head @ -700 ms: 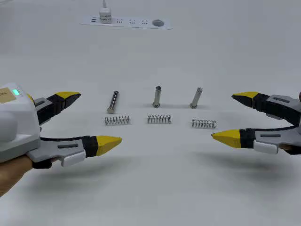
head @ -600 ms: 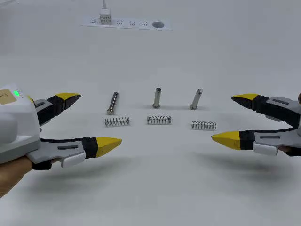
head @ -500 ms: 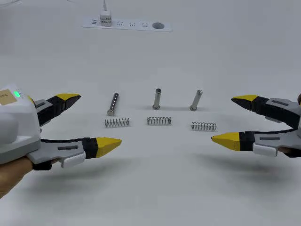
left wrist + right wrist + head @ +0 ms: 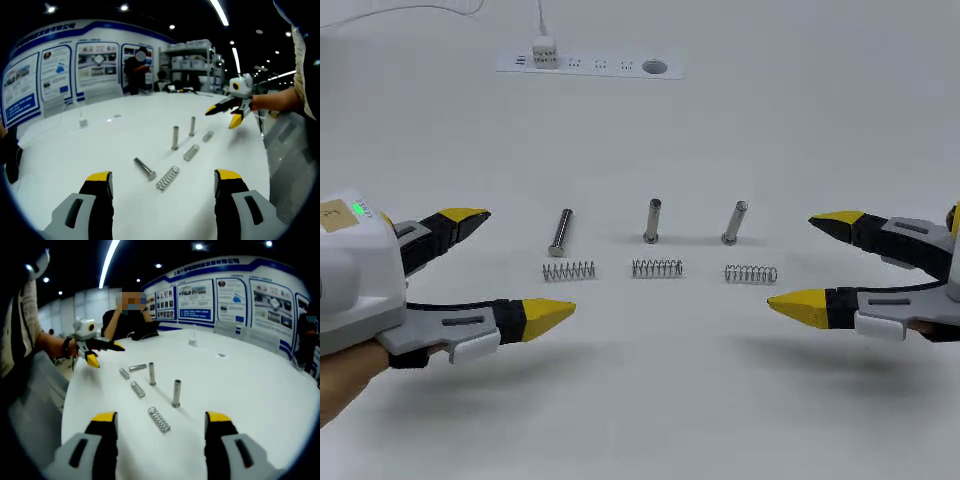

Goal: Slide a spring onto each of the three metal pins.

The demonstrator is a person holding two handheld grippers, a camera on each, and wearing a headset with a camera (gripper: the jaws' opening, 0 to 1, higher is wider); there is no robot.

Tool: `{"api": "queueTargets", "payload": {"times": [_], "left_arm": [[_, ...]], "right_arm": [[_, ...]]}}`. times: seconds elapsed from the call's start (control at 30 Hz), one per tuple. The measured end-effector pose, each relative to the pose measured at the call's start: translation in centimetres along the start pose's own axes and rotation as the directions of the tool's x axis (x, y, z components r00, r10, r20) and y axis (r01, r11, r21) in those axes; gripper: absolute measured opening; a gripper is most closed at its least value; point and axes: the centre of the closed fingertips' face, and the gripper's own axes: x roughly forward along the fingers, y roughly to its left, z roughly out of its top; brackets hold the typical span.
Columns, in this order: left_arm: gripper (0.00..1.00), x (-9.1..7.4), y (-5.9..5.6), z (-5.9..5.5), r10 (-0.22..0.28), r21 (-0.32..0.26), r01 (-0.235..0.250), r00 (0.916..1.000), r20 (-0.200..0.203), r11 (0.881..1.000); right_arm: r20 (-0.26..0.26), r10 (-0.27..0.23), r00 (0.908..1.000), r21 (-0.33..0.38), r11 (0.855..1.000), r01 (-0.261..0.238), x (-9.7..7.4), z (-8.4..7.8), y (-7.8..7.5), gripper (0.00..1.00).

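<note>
Three metal pins rest in a row on the white table: the left pin [image 4: 560, 232] lies flat, while the middle pin [image 4: 653, 220] and right pin [image 4: 735, 222] stand upright. In front of each lies a spring: left spring [image 4: 569, 270], middle spring [image 4: 657, 268], right spring [image 4: 751, 273]. My left gripper [image 4: 528, 262] hovers open to the left of the row, holding nothing. Off to the right, my right gripper [image 4: 791, 260] is open and holds nothing. The left gripper view shows the lying pin [image 4: 145, 169] and its spring [image 4: 167, 178] nearest; the right gripper view shows the right spring [image 4: 159, 419] nearest.
A white power strip [image 4: 590, 65] with a plug [image 4: 543, 50] lies at the table's far edge. People [image 4: 131, 315] are beyond the table by a wall of posters. Bare tabletop [image 4: 660, 380] stretches between me and the row.
The head camera has tilted, so the whole picture shifted down a little. Both grippers stay open in about the same places. Pins and springs have not moved.
</note>
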Motion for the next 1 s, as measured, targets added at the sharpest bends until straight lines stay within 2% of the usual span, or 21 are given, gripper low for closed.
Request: {"api": "queueTargets", "payload": {"times": [0.43, 0.8, 1.0], "left_arm": [[0.81, -0.2, 0.5, 0.2, 0.020, -0.013, -0.020, 0.9998, -0.006, 1.000], [0.78, -0.3, 1.3, 0.4, 0.034, -0.033, -0.034, 0.9994, -0.007, 0.999], [0.76, 0.0, 1.9, 1.2, 0.041, -0.036, -0.041, 0.9991, -0.009, 0.999]], "right_arm": [[0.005, -0.012, 0.9999, 0.001, 1.000, 0.012, -0.3, 0.2, -0.3, 0.71], [0.002, -0.016, 0.9999, -0.002, 1.000, 0.016, -0.3, 0.1, -0.4, 0.70], [0.003, -0.020, 0.9998, -0.002, 1.000, 0.020, -0.4, 0.2, -0.4, 0.70]]}}
